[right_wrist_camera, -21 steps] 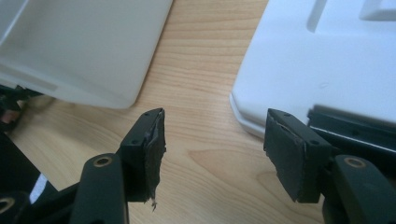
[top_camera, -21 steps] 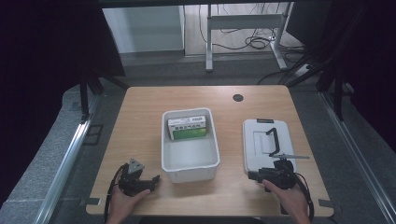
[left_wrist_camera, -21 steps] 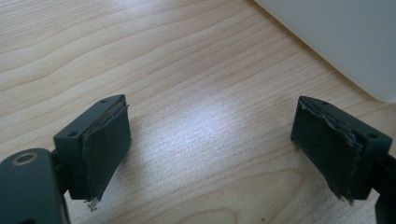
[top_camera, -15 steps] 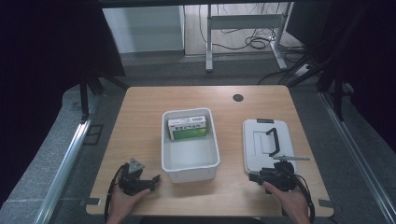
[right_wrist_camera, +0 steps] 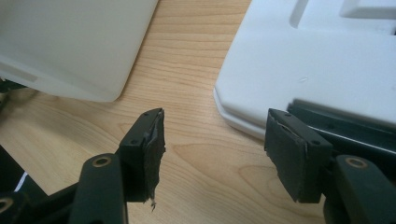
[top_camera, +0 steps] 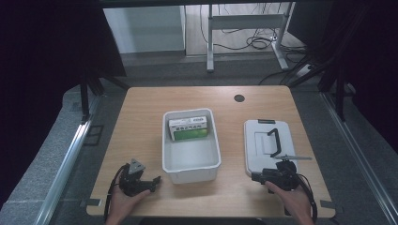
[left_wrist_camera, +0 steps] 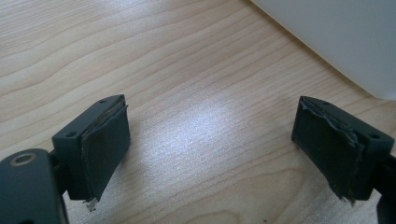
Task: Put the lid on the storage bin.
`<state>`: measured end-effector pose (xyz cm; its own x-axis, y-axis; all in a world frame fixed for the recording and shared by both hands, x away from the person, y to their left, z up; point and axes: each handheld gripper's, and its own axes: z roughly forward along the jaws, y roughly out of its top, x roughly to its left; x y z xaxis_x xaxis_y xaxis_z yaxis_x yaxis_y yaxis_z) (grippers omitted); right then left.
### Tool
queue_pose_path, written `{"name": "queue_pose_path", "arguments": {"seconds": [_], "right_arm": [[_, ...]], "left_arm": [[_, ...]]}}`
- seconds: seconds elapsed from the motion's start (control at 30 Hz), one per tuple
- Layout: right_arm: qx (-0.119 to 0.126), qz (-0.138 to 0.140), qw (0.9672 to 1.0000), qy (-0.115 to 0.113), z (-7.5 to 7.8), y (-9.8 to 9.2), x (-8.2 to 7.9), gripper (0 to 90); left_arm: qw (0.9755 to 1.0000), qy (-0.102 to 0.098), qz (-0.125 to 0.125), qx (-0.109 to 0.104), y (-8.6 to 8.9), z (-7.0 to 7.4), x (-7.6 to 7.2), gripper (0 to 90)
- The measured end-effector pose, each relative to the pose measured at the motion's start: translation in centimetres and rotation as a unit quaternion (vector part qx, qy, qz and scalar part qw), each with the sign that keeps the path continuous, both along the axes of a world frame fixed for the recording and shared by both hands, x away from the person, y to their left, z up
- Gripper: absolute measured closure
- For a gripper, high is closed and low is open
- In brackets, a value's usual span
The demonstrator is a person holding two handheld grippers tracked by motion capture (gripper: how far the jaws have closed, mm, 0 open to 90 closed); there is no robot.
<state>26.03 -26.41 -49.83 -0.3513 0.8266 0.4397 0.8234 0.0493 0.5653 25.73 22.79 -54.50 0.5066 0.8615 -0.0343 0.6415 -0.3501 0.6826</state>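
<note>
white lid [top_camera: 267,145] just beside right tool [top_camera: 257,177], jaws apart, empty

Black right gripper [right_wrist_camera: 215,154]: screw-fastened jaws, frayed dark pads [right_wrist_camera: 292,158], trailing cable.

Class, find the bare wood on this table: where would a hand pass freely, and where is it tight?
Free: far strip beyond the white plastic bin, and the left side. Tight: the gap between bin and flat white lid, where the right gripper sits.

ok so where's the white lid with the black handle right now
In the high view the white lid lies flat on the table's right side, just right of the white bin, with the right gripper at its near edge.
</note>
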Motion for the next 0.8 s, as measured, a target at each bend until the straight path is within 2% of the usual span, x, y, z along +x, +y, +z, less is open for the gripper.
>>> {"name": "queue_pose_path", "arguments": {"seconds": [0.2, 0.6, 0.8], "right_arm": [[0.003, 0.000, 1.0000, -0.007, 0.23, -0.21, -0.08, 36.4], [-0.003, 0.001, 1.0000, -0.002, 0.30, -0.30, 0.31, 36.3], [0.002, 0.014, 0.9999, 0.005, 0.50, -0.27, 0.11, 34.9]], "left_arm": [[1.0000, 0.000, 0.001, 0.000, -0.01, 0.00, -0.06, 11.8], [1.0000, 0.000, 0.002, 0.000, -0.02, 0.00, -0.05, 11.8], [1.0000, 0.000, 0.002, 0.000, -0.02, 0.00, -0.05, 11.8]]}}
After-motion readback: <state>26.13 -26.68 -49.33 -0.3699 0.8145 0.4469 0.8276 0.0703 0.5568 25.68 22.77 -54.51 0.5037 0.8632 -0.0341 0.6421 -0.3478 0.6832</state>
